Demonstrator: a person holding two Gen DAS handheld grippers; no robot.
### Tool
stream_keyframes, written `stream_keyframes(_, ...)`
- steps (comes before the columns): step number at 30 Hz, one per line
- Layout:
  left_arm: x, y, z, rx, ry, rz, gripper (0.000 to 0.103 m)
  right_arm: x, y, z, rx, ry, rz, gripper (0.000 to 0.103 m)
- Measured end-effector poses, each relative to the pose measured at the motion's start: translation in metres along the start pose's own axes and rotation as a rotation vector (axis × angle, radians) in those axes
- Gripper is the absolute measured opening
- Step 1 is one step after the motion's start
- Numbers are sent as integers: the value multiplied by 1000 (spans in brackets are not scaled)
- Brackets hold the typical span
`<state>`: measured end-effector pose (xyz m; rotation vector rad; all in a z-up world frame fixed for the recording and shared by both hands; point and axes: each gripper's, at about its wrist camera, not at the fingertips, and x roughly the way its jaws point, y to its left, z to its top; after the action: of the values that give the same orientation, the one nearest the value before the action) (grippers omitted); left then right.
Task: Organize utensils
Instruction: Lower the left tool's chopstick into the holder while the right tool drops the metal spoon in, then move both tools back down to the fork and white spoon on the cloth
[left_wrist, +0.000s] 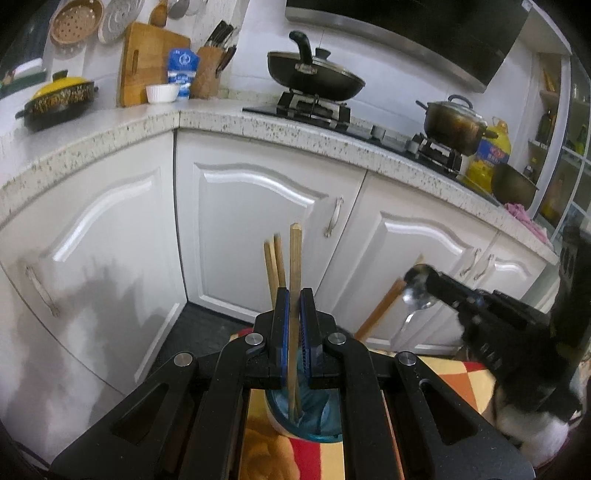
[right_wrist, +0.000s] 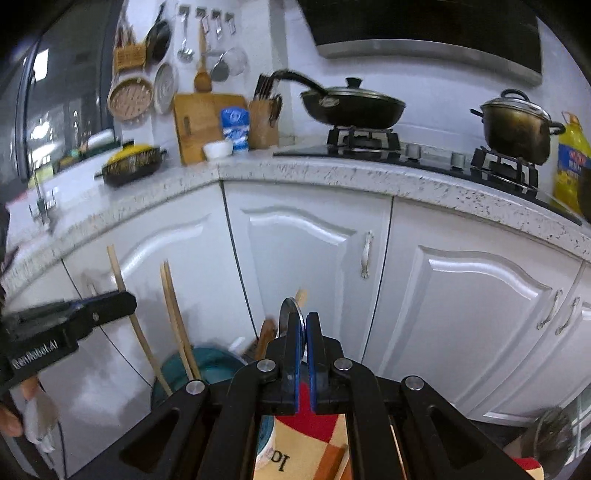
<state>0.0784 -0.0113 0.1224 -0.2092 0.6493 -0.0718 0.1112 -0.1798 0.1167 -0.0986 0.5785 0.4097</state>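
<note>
Where the left wrist view begins, the left gripper is seen nearly closed, its blue pads pressed on a wooden chopstick that stands upright between them. The lower end of this chopstick reaches down into a blue-lined holder directly below the jaws, and two more chopsticks rise from the same holder just behind the fingers. The holder rests on a red, orange and cream patterned cloth.

To the right, the right gripper is shown clamped on the bowl of a metal spoon, whose handle hangs downward beside another wooden stick.

From the right wrist view, the right gripper is seen nearly closed on the spoon, gripped edge-on between the pads. The left gripper enters from the left, with its chopstick slanting through it, which only this view shows from the side. The teal holder lies below, near the leaning chopsticks.

Farther off, white cabinet doors, a speckled countertop, a black wok and a steel pot are visible.
</note>
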Motion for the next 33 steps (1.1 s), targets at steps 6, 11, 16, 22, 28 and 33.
stream_keyframes(6,10,4,-16,-26,34,1,4,15,7,-25,-15,85,42,3)
stream_keyframes(11,13,5,-24,-41,52,14,4,27,-1,-44,48,188,131,4)
stream_keyframes(16,11,9,-31,-69,70,15,17,23,-9,-55,85,213,156,22)
stream_keyframes(22,-2,10,-38,-82,70,15,34,5,-19,-59,140,212,174,24)
stream_keyframes(28,-11,6,-50,-78,90,18,36,-13,-18,-65,149,212,167,32)
stream_keyframes(33,-15,-1,-63,-51,106,27,37,-22,-15,-74,140,233,152,32)
